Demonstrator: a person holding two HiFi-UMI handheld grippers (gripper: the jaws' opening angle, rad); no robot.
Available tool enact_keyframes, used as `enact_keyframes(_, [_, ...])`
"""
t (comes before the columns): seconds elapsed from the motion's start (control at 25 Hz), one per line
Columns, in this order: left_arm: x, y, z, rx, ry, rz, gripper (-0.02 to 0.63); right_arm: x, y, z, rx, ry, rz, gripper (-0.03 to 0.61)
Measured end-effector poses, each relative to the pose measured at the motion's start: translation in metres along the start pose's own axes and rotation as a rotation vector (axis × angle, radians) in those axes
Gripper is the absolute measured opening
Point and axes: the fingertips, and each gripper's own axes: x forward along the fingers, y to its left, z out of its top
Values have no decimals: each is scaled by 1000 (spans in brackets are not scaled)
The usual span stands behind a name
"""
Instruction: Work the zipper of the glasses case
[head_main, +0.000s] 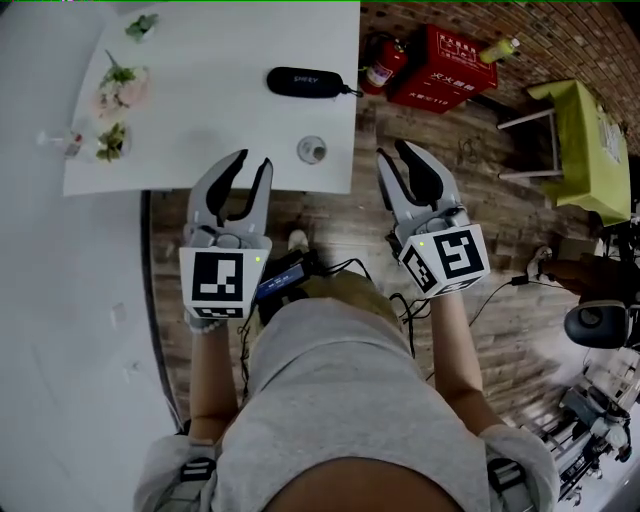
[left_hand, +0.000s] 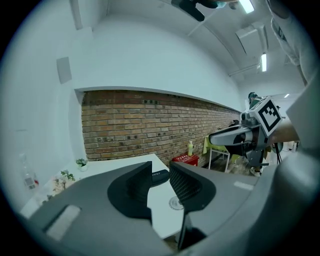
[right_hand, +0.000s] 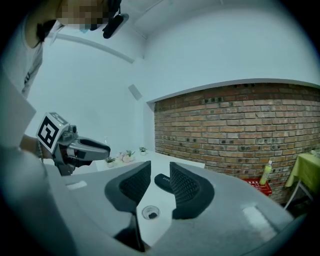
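The black glasses case (head_main: 305, 82) lies on the white table (head_main: 220, 110) near its far right side, closed as far as I can tell. My left gripper (head_main: 250, 160) is open above the table's near edge with nothing between its jaws. Off the table's right edge, over the wooden floor, my right gripper (head_main: 394, 150) is also open and holds nothing. The left gripper view frames the case (left_hand: 161, 176) between the left gripper's (left_hand: 161, 169) jaws, far ahead. The right gripper view also has the case (right_hand: 162, 181) beyond the right gripper (right_hand: 160, 167).
A small round dish-like thing (head_main: 311, 150) sits on the table between the grippers and the case. Small potted plants (head_main: 120, 90) stand at the table's left. On the floor to the right are a red box (head_main: 440, 65), a fire extinguisher (head_main: 383, 62) and a yellow-green side table (head_main: 590, 150).
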Motion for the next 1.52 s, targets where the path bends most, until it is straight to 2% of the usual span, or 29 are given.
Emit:
enact_keyframes(0.32, [28,20,-9,-33,26,-32,107,35,-12,-1,-28,54,2,123])
enact_keyframes(0.76, [58,29,-19,-49,49,-10,107,79,-36,-7,-58,90,93,163])
enact_keyframes(1.08, [78,30,-26,-83,59,22,114,119,-50,-22,-99,147,210,189])
enact_keyframes(1.52, [103,25,-41,-162,116,129,115,178,-64,-51,-164,254,439,209])
